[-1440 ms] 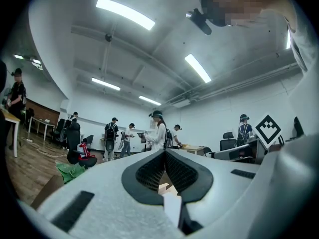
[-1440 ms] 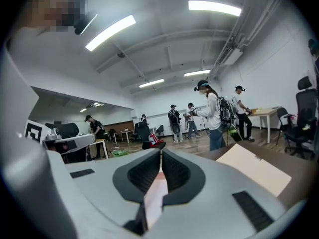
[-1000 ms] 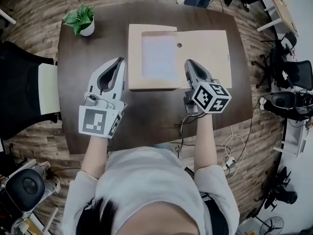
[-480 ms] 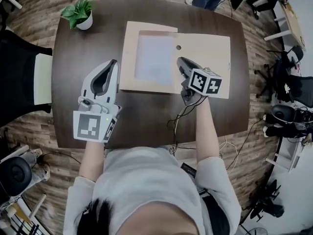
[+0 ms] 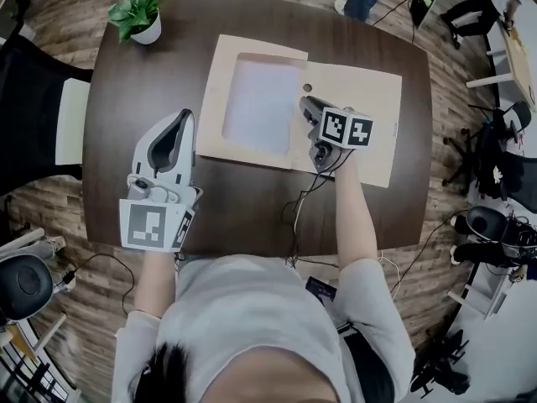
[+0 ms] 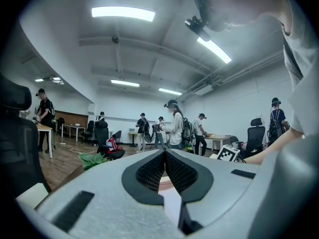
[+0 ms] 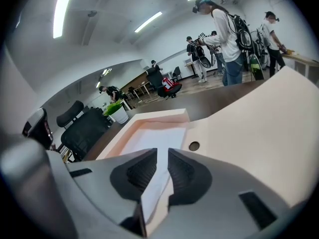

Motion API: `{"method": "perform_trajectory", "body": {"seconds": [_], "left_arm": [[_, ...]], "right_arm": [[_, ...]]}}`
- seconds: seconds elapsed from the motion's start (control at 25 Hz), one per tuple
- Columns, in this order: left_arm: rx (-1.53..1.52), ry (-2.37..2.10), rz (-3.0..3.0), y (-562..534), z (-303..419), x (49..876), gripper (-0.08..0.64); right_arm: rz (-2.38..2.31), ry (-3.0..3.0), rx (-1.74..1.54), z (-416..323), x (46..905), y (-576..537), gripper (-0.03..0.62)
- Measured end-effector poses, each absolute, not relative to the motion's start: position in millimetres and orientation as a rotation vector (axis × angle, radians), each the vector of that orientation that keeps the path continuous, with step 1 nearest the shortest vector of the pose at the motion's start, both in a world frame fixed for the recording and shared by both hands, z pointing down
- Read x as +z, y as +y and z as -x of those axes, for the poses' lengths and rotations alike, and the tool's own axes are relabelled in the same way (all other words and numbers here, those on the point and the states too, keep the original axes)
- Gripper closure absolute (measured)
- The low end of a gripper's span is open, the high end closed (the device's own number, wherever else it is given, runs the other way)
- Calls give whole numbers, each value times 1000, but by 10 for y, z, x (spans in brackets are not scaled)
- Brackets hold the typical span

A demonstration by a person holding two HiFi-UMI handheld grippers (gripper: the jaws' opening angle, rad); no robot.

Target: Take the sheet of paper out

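Right gripper view: the sheet of paper (image 7: 149, 136) is seen flat in the cardboard tray (image 7: 259, 128). The jaws of the right gripper (image 7: 163, 154) were just opened slightly and nothing is grasped. The left gripper (image 6: 164, 154) is clenched empty. Light and limp, the sheet should be pinched at its near edge.

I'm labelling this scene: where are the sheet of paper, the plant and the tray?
sheet of paper (image 5: 262, 106), head view, middle of the white sheet.
plant (image 5: 132, 13), head view, on its green leaves.
tray (image 5: 369, 86), head view, bare flat part right of the paper.

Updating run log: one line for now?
right tongs: just opening, empty, over sheet edge | left tongs: shut, beside tray | sheet: in tray
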State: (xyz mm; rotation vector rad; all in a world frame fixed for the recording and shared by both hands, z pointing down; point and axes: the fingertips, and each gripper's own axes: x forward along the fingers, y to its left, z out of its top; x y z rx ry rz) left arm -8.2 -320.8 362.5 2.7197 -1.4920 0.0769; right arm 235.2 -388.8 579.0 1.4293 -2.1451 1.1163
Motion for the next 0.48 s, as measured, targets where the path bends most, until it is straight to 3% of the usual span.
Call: {"method": "perform_trajectory", "body": {"seconds": [0.12, 0.48], "left_arm": [[101, -1521, -2706, -3211, 56, 3652, 551], [160, -1587, -2657, -3197, 47, 3750, 551]], "right_arm": [[-1385, -2134, 1141, -2349, 5930, -3984, 508], [-1321, -2128, 1258, -2286, 6235, -4171, 476]]}}
